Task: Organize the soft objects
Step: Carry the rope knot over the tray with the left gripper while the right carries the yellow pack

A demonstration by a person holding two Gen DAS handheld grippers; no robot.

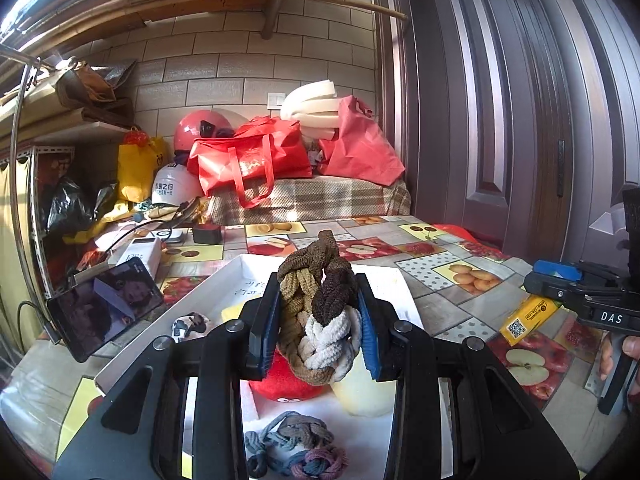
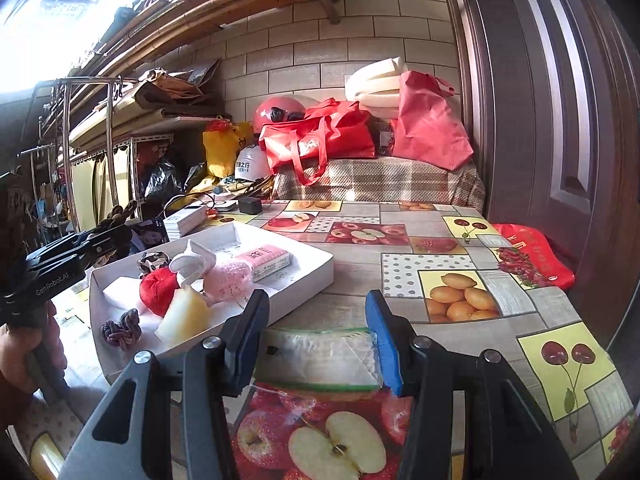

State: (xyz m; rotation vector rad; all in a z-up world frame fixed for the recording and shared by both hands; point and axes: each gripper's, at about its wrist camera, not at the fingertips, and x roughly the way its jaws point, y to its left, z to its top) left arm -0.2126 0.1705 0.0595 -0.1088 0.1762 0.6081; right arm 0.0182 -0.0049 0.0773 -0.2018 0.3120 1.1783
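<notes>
Partly hidden — red plush (image 1: 276, 384) behind braided bundle (image 1: 320, 312).

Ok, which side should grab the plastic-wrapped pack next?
Right, probably. The right hand-held gripper is open with the plastic-wrapped pack between its jaws; the left hand-held gripper is shut on the braided hair ties.

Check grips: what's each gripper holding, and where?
Left gripper clamps the braided hair ties across their middle. Right gripper is open, straddling a clear packet, not gripping.

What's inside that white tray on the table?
The white tray holds a red plush, a pale yellow sponge, a pink knitted piece, a pink packet and a purple braided tie. Anything beneath them is hidden.
</notes>
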